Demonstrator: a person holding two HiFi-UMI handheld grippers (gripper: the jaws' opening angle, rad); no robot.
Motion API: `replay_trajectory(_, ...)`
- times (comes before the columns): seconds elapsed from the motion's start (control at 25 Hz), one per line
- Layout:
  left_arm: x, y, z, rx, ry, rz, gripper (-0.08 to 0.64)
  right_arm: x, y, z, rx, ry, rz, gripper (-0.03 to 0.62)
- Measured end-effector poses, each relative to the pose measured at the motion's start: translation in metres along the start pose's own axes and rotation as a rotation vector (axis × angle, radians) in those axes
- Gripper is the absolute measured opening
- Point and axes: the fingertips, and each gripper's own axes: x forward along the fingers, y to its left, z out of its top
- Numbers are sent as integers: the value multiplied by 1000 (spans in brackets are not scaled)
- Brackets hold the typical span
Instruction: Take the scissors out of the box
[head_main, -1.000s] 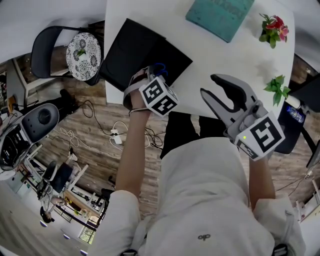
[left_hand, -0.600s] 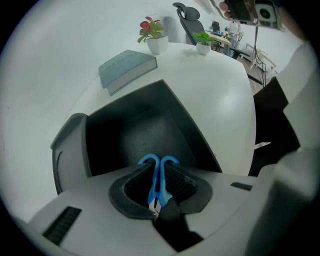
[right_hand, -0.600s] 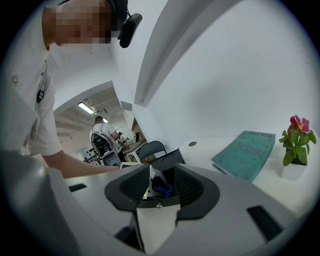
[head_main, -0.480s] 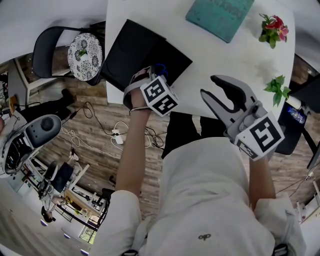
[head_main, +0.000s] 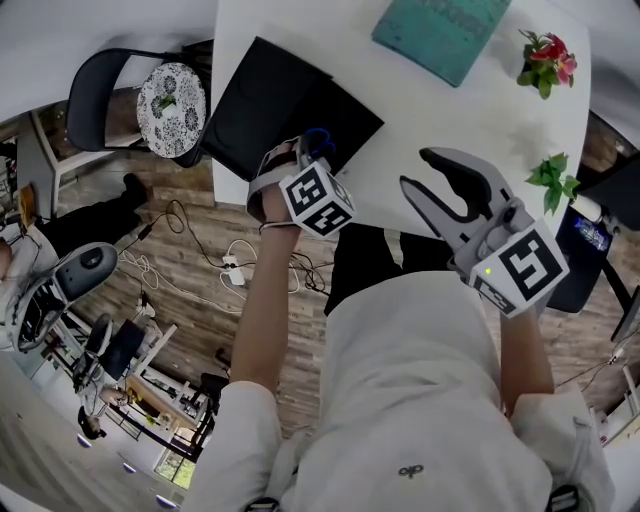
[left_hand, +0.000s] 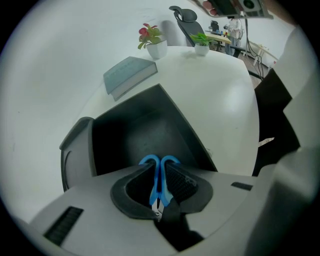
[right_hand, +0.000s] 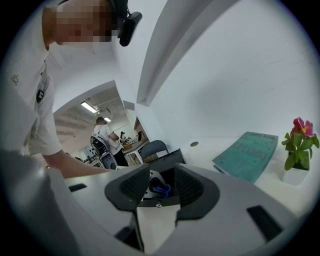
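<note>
White surface (head_main: 450, 110) carries a black box (head_main: 270, 110) at its left near corner and a teal book (head_main: 440, 30) well apart at the far side.

Your right tongs (right_hand: 162, 185) are spread with nothing between them, hanging at the near edge of the surface, away from the box.

Your left tongs (left_hand: 159, 172) are pressed on the scissors (left_hand: 158, 187). They pinch the blue handles just below the loops. The loops point forward over the dark inside of the box and the metal tip points back toward you.

The grasp looks done, so the step in hand is the lift out. I cannot tell if the scissors are clear of the box floor.

Next, you need a straight rise with the pinch held firm, high enough to clear the box wall. Then carry them toward the bare surface on the right.
</note>
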Motion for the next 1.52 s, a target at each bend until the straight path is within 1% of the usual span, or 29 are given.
replay_trajectory(0.24,-15,4,-5,-33,-10,33,83,1,2,4,-2,-9,8,160)
replay_trajectory(0.6,-43,10,-3,-85,-81,88,83,-2,0,15,-15,-40,-22,160)
replay_trajectory(0.76,-56,13,1,-99,-130,112,83,-2,10,16,-30,-42,-30,160)
replay_trajectory(1.04,-88,13,0,-123,-229,159,83,-6,41,17,-61,-48,-58,158)
replay_trajectory(1.24,-117,9,-2,-171,-326,179,83,-5,67,17,-85,-62,-80,156)
replay_trajectory(1.52,-162,7,-5,-172,-451,230,83,-6,105,24,-134,-87,-119,153)
